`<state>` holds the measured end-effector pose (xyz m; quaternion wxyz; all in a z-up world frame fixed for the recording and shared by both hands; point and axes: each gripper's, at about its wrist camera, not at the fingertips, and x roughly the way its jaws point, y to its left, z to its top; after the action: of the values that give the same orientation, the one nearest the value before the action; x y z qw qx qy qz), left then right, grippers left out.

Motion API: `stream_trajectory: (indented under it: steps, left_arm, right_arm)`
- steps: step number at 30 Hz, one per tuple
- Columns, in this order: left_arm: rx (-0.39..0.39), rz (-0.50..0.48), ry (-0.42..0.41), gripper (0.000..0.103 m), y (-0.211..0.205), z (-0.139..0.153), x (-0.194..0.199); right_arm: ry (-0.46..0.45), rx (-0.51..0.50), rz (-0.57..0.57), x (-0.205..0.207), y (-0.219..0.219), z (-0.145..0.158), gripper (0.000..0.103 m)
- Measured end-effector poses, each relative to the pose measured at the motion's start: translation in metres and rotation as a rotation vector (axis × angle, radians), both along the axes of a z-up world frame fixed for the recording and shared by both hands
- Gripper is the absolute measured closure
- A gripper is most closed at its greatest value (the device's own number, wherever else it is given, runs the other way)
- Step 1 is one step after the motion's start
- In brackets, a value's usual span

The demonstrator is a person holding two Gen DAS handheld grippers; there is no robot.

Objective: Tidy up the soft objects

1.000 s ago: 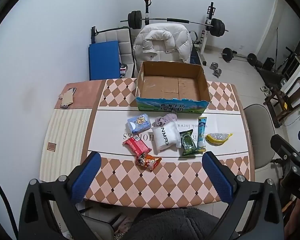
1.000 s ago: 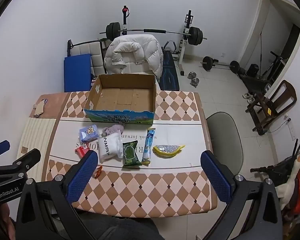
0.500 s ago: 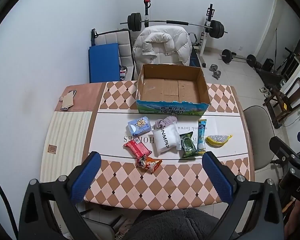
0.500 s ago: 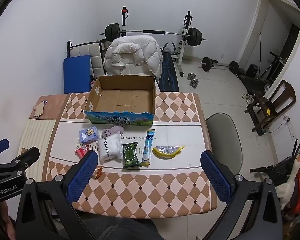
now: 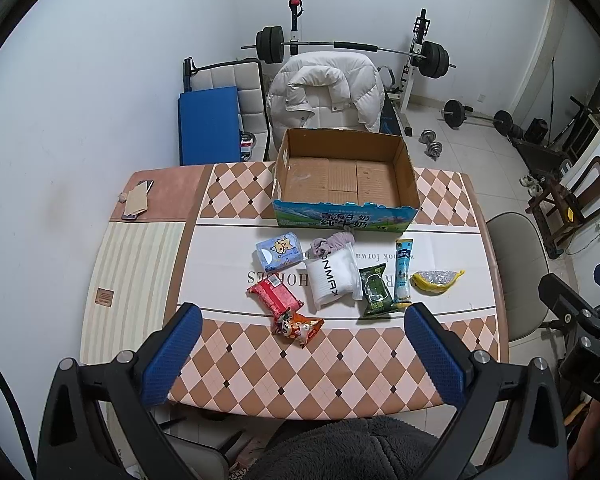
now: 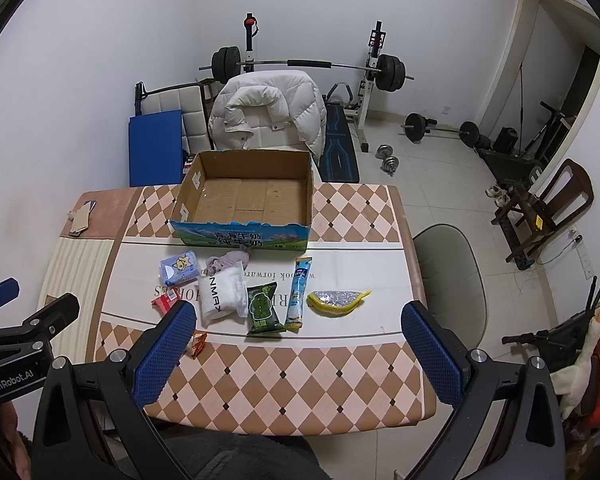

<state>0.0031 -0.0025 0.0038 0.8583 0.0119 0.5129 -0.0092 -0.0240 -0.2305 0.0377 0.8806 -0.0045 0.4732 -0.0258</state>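
blue stick pack lengthwise toward cardboard box

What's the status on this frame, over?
Left claw and right claw open, empty, above table's near edge. Eight soft items loose, including white pack; cardboard box empty. Path clear.

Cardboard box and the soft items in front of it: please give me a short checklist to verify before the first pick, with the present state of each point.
1. Cardboard box has room inside: ok, nothing lies in it.
2. Left gripper open, holding nothing: ok.
3. Right gripper open, holding nothing: ok.
4. Items reachable on the table: ok, all lie before the box.
5. White packet free to lift: not ok, it overlaps the purple cloth.
6. Yellow pouch apart from its neighbours: ok.
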Motion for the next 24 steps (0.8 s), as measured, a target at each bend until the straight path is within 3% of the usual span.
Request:
stream_trajectory:
  steps: [24]
  left_arm:
    - [0.002, -0.003, -0.007, 0.000, 0.002, 0.009, 0.004]
  right_arm:
    - [0.000, 0.001, -0.003, -0.001, 0.000, -0.001, 0.000]
